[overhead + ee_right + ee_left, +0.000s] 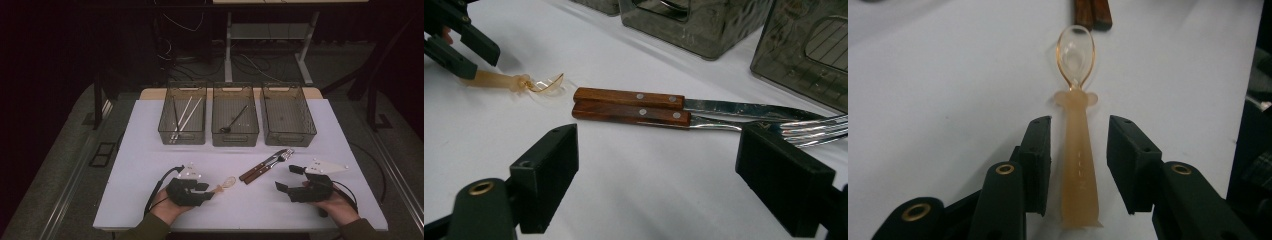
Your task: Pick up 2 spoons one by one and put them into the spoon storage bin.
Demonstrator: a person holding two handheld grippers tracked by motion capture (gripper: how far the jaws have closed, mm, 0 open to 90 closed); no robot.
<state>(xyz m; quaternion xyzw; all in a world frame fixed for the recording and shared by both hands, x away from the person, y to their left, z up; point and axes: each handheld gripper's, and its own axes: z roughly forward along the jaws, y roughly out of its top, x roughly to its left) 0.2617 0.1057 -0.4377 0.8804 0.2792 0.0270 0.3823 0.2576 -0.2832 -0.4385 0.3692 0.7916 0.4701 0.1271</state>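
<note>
A translucent orange spoon (1079, 165) lies on the white table (150, 165), bowl pointing away from my left gripper (1080, 125). That gripper is open, its two black pads on either side of the spoon's handle: the left pad sits close beside it, the right pad stands a gap away. In the high view the left gripper (209, 191) is at the front centre-left, with the spoon (227, 183) sticking out to its right. My right gripper (286, 178) is wide open with nothing between its jaws. Just beyond it lie a wooden-handled knife (629, 97) and fork (631, 113), side by side.
Three dark see-through bins stand in a row at the back. The left bin (182, 132) holds chopsticks, the middle bin (235, 135) a dark spoon, and nothing shows in the right bin (288, 132). Table legs and cables lie on the floor beyond.
</note>
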